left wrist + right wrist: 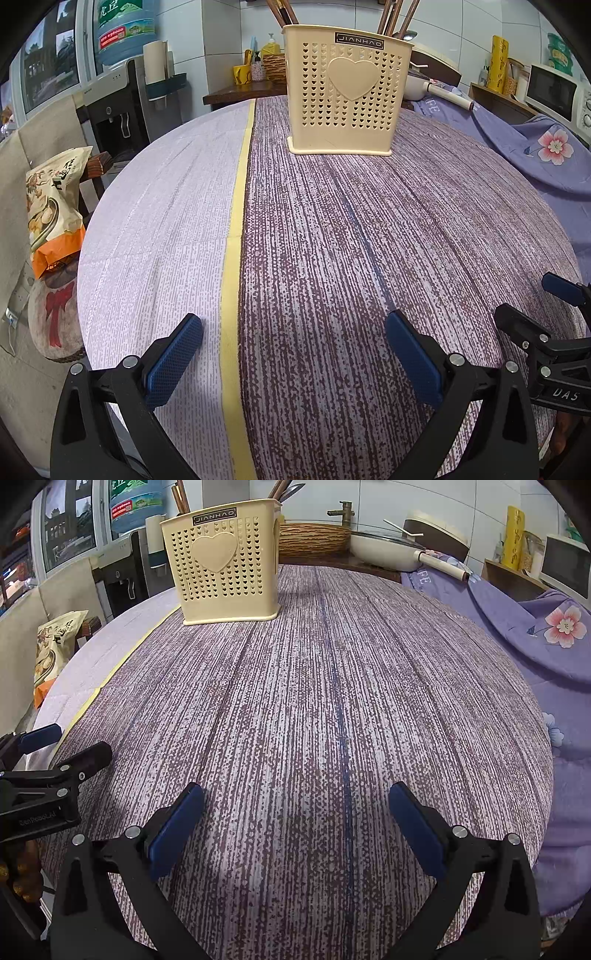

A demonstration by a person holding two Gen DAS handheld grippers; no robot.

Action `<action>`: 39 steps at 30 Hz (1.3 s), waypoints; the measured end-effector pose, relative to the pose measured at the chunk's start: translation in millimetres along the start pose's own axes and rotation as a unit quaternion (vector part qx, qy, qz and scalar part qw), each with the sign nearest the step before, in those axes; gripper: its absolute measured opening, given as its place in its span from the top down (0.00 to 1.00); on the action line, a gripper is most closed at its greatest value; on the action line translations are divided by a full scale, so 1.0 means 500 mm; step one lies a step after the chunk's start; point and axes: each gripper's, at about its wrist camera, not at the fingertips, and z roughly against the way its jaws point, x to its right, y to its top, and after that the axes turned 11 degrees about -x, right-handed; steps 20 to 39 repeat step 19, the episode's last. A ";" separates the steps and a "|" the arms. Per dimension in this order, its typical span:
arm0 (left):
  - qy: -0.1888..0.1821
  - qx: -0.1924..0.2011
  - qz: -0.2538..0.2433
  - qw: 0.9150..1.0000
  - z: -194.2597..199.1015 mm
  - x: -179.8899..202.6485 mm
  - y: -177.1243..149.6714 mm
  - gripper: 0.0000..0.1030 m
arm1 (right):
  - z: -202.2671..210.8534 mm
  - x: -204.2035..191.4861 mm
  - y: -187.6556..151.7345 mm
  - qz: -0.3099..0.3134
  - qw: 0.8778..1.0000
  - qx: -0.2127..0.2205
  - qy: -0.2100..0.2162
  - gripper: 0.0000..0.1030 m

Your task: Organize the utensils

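Note:
A cream perforated utensil holder (349, 92) with a heart on its front stands upright at the far side of the table; it also shows in the right wrist view (225, 563). Wooden chopsticks (282, 13) and a metal spoon (406, 36) stick out of its top. My left gripper (295, 328) is open and empty, low over the near table. My right gripper (297, 801) is open and empty beside it, and shows at the right edge of the left wrist view (532, 306). No loose utensil lies on the cloth.
The table carries a purple-brown striped cloth (314, 701) with a yellow band (236, 206). A snack bag (51, 199) sits on a chair at left. A purple floral cloth (546, 638) lies at right. A pan (384, 550) and basket (314, 535) stand behind.

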 end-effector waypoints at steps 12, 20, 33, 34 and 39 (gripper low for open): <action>0.000 0.000 0.000 1.000 0.000 0.001 0.000 0.06 | 0.000 0.000 0.000 0.000 1.000 0.000 0.000 0.05; -0.001 0.000 -0.003 1.000 -0.002 0.005 -0.001 0.06 | 0.001 0.000 0.001 0.000 1.000 0.000 0.000 0.05; -0.001 0.000 -0.003 1.000 -0.002 0.005 -0.001 0.06 | 0.001 0.000 0.001 0.000 1.000 0.000 0.000 0.05; -0.001 0.000 -0.003 1.000 -0.002 0.005 -0.001 0.06 | 0.001 0.000 0.001 0.000 1.000 0.000 0.000 0.05; -0.001 0.000 -0.003 1.000 -0.002 0.005 -0.001 0.06 | 0.001 0.000 0.001 0.000 1.000 0.000 0.000 0.05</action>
